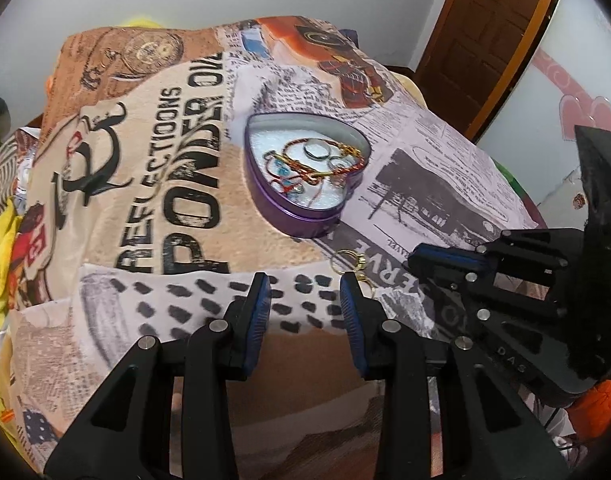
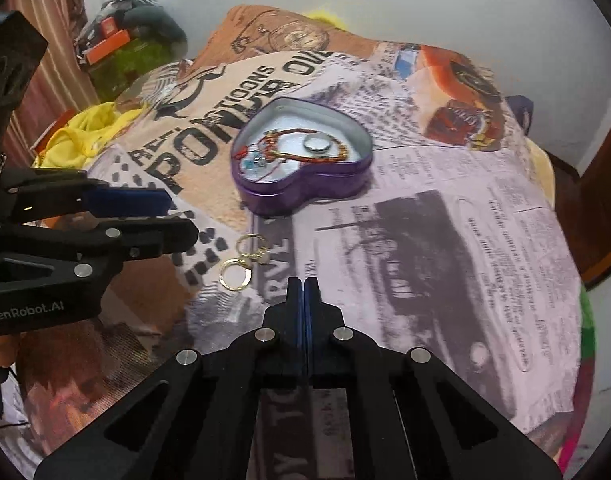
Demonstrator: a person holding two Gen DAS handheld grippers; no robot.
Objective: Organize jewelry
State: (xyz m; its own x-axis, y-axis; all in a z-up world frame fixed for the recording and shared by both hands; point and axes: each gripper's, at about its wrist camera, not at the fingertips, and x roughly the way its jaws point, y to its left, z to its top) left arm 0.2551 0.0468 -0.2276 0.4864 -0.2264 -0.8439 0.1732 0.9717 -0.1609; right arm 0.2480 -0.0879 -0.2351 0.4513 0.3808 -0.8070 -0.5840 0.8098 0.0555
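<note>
A purple heart-shaped tin [image 1: 305, 220] [image 2: 301, 192] stands open on a printed cloth and holds a red-gold bracelet [image 1: 325, 160] [image 2: 305, 148], a silver ring [image 1: 317, 149] [image 2: 317, 143] and small blue-stone pieces. A pair of gold hoop earrings [image 1: 351, 262] [image 2: 243, 260] lies on the cloth in front of the tin. My left gripper [image 1: 305, 292] [image 2: 181, 216] is open and empty, just short of the earrings. My right gripper [image 2: 304, 284] [image 1: 415, 260] is shut and empty, to the right of the earrings.
The printed newspaper-style cloth [image 2: 445, 220] covers a rounded table that drops away at the edges. Yellow fabric [image 2: 81, 136] and clutter [image 2: 117, 40] lie at the left. A brown wooden door [image 1: 485, 32] stands at the right behind the table.
</note>
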